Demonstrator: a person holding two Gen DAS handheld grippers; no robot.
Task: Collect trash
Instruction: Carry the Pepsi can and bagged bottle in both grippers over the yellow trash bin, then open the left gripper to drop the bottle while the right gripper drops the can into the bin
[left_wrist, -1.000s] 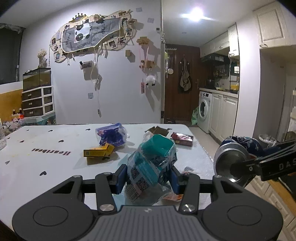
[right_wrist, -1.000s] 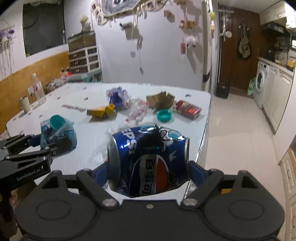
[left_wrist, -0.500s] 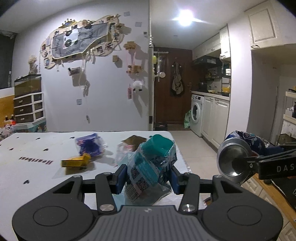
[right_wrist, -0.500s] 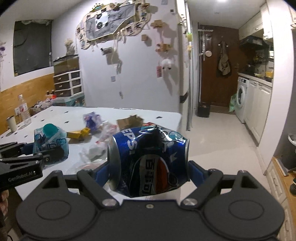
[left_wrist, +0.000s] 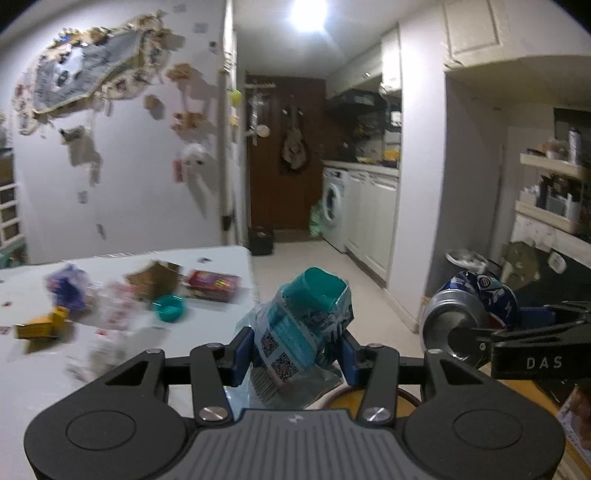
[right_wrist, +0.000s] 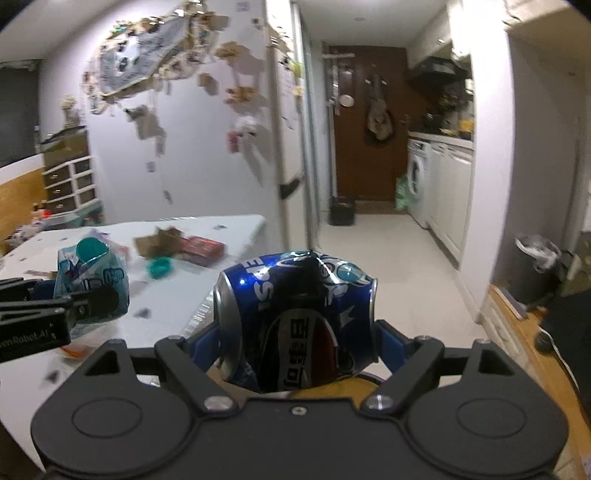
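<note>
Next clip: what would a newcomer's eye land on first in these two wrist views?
The dented blue soda can, clamped sideways in the right gripper, fills the middle of the right wrist view. Next comes the crumpled teal-capped plastic bottle, pinched in the left gripper off the corner of the white table. Behind it, a red packet and teal lid lie on the table.

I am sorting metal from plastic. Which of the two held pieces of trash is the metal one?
The dented blue drink can in the right gripper, with its bare silver base. The left gripper holds a crumpled plastic bottle with a teal cap.
</note>
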